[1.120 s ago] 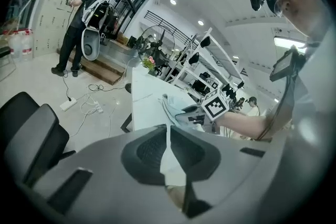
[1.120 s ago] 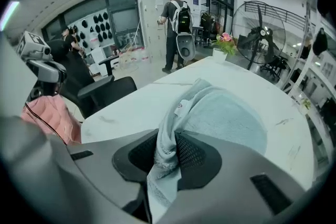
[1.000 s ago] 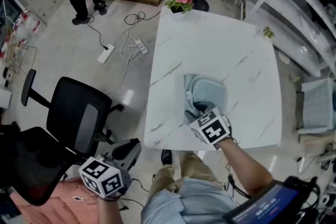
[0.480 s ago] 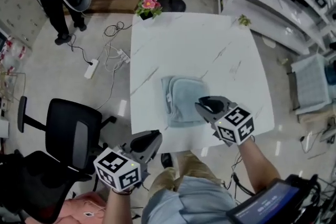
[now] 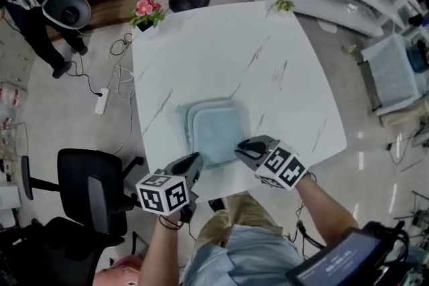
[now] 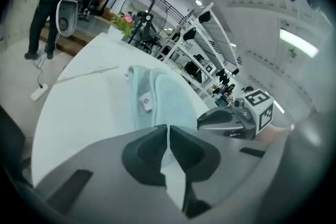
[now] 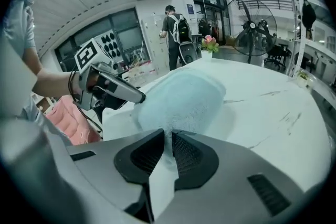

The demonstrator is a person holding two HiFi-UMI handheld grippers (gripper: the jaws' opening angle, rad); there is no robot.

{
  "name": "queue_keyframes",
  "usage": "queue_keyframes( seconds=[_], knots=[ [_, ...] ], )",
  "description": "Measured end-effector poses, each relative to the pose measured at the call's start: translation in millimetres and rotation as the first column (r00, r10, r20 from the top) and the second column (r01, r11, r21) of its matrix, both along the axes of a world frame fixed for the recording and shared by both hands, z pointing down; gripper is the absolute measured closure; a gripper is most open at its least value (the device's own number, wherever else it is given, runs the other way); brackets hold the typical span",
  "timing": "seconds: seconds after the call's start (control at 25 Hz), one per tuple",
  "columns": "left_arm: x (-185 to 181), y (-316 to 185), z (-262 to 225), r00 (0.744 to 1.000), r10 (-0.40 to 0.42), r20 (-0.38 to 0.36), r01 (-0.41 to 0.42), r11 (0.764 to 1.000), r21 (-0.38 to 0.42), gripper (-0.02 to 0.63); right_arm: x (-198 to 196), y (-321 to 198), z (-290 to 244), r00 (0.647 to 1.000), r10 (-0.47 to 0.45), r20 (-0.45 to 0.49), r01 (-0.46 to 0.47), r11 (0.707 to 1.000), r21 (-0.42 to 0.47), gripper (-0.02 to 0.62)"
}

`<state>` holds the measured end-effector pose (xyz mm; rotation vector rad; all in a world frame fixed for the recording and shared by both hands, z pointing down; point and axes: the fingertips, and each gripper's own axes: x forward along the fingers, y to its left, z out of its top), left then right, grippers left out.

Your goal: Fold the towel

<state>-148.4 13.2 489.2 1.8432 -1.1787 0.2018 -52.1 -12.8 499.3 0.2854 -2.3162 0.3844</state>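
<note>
The towel (image 5: 216, 134), pale blue, lies folded into a flat squarish pad on the white marbled bench (image 5: 201, 50), close to the near edge and a little left of the middle. A small label (image 6: 146, 102) shows on its left side.

The right gripper (image 5: 242, 148) sits at the towel's near right corner. Its fingers (image 7: 191, 155) have just been closing, and the towel's near edge is between them, pinched in a narrow gap.

The left gripper (image 5: 194, 159) has its tip at the near left corner. Its fingers (image 6: 144, 152) are pressed together, and I see nothing between them; the towel starts just beyond their tips.

A pot of pink flowers (image 5: 145, 10) stands at the bench's far left corner. On the floor to the left are a black chair (image 5: 90, 191) and a power strip (image 5: 102, 100), and a person (image 5: 33, 3) stands far left.
</note>
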Motion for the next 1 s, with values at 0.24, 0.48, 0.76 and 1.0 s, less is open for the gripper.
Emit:
queue_keyframes(
  seconds=[0.24,0.48,0.76,1.0],
  knots=[
    [-6,0,4,1.000,-0.023,-0.018,0.023,1.000,-0.007,0.584,-6,-6,-27,0.994,0.013,0.108,-0.017,0.999,0.035,0.549],
    [-9,3,22,1.000,-0.020,-0.008,0.019,0.999,-0.037,0.589,-4,0,19,0.999,0.026,0.033,-0.026,1.000,-0.009,0.566],
    [-36,23,-2,0.993,-0.015,0.114,0.017,1.000,-0.019,0.594,8,-8,-26,0.988,0.110,0.105,-0.112,0.994,0.016,0.561],
    [-73,-14,-175,0.908,-0.300,0.292,0.144,0.879,0.455,0.594,-12,-49,-175,0.869,0.233,0.437,-0.335,0.926,0.173,0.567]
  ],
)
